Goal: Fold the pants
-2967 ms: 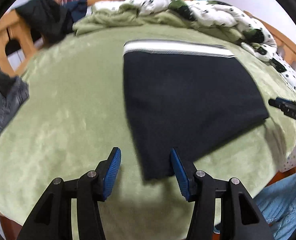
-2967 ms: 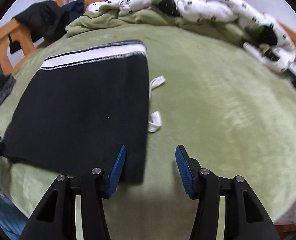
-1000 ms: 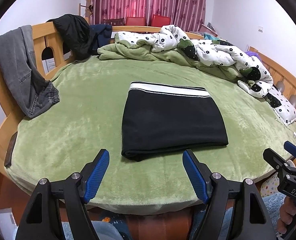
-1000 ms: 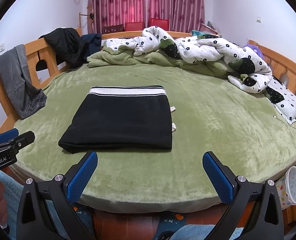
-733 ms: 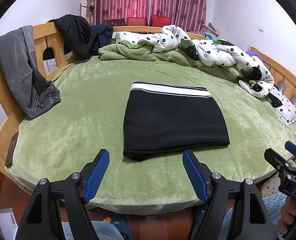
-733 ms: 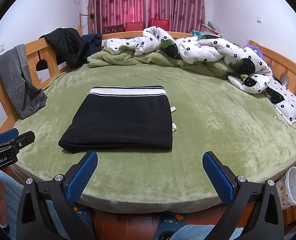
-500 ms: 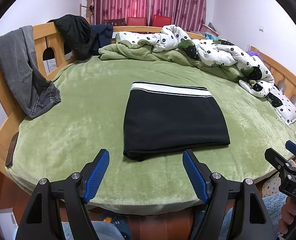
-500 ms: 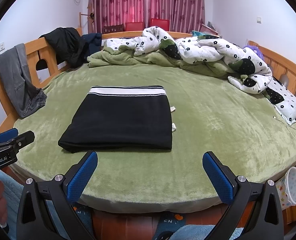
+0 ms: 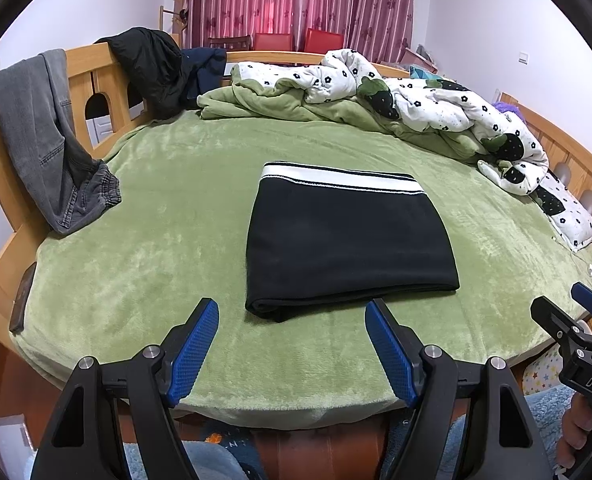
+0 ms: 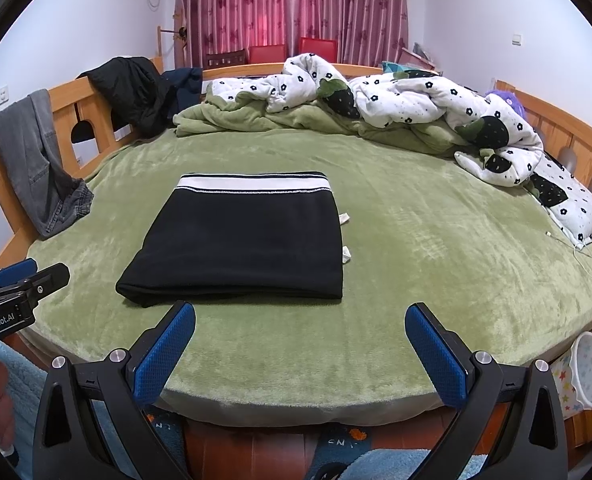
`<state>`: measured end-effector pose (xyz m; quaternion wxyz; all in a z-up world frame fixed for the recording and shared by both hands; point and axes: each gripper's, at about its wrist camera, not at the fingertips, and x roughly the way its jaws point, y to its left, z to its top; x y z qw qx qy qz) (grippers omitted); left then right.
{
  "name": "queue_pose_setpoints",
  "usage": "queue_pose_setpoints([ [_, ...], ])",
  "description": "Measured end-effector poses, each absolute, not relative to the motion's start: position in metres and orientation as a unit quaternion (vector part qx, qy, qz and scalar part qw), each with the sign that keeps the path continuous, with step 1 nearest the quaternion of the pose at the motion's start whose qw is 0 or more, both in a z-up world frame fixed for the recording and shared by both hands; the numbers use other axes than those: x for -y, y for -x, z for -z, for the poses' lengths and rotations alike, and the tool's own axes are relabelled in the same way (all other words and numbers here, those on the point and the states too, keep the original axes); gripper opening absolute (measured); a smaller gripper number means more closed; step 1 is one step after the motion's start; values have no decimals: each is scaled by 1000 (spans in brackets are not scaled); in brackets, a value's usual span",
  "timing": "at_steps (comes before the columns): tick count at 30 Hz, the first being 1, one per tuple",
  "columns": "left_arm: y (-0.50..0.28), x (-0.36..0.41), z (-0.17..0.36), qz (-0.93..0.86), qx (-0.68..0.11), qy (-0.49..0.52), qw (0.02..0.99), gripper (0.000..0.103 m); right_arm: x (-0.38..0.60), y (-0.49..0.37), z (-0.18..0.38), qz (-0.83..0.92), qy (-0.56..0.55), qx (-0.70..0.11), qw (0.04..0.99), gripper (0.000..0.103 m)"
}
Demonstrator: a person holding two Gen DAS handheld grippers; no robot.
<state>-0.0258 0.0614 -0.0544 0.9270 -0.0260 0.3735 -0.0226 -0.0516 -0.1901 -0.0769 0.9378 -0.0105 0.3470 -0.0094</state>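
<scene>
The black pants (image 9: pixel 347 240) lie folded into a flat rectangle on the green bed (image 9: pixel 168 248), with the white striped waistband at the far edge. They also show in the right wrist view (image 10: pixel 248 248), with white drawstring ends poking out on their right side. My left gripper (image 9: pixel 292 322) is open and empty, held back over the bed's near edge. My right gripper (image 10: pixel 299 330) is open wide and empty, also at the near edge. Neither touches the pants.
A rumpled flowered quilt (image 10: pixel 395 108) and green blanket lie along the far side. Grey jeans (image 9: pixel 44 136) and a black jacket (image 9: pixel 152 68) hang on the wooden rail at left. A white charging cable (image 10: pixel 583 256) lies at right. A small bin (image 10: pixel 587 372) stands below the bed.
Three seconds ago both grippers were close over the pants' near edge; they have since pulled back off the bed and opened wider. Over the last second nothing has moved.
</scene>
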Motion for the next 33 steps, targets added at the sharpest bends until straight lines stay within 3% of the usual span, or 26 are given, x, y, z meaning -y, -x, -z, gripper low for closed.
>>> queue_pose_setpoints([
  [33,26,-61,55,21,-373,28,927,74,189,52,75,12,11,-346,938,103],
])
